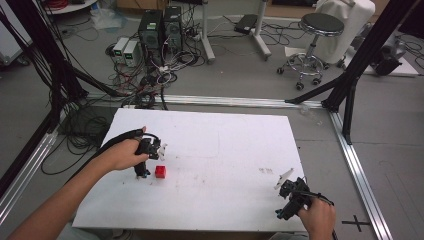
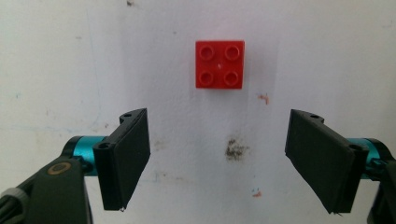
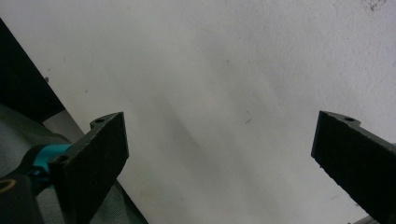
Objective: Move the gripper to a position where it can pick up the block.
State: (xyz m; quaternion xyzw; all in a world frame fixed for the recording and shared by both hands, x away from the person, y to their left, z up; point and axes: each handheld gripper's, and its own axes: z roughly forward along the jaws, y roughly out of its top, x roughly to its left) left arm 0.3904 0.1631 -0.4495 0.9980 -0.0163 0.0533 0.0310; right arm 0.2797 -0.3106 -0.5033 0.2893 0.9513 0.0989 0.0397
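Left gripper view puts the red brick (image 2: 220,64) at upper centre, just ahead of our left hand-held gripper (image 2: 217,156), jaws wide and empty. Our right hand-held gripper (image 1: 289,199), also wide and empty, sits lower right on the tabletop (image 1: 225,145), well apart.

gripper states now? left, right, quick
Left gripper: open, empty; red brick lies ahead of its jaws.
Right gripper: open, empty, over the white table.

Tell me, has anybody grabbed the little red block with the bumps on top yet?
Not yet. The small red plastic four-stud brick sits alone on the white table board, untouched. The left gripper is open, jaws wide, with the brick ahead of them, so a grab looks likely next. The right gripper is open over bare board near the edge. Everything else is left.
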